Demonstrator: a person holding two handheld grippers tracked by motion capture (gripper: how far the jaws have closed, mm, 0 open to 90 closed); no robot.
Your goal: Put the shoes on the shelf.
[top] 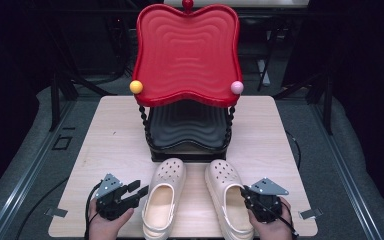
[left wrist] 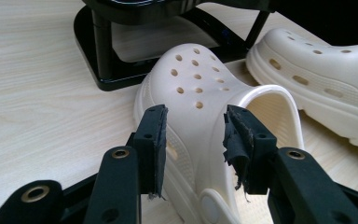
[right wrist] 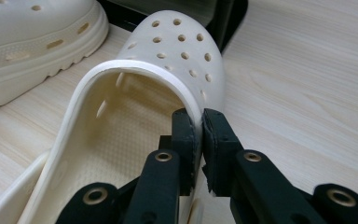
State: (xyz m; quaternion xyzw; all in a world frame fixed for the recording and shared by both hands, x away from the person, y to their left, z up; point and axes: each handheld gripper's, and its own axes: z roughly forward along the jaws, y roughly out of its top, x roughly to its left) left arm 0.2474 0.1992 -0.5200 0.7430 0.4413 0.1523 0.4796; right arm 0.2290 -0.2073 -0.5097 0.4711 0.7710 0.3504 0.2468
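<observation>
Two cream clogs lie side by side near the table's front edge, toes toward the rack. My left gripper is open just left of the left clog; in the left gripper view its jaws straddle that clog's outer side wall without touching. My right gripper is shut on the right clog's outer rim. In the right gripper view its jaws pinch the right clog's thin collar edge, one jaw inside, one outside. Both clogs rest on the table.
A two-tier rack stands behind the clogs: a red wavy tray on top with a yellow ball and a pink ball, and a black tray below. The wooden table has bare wood on both sides.
</observation>
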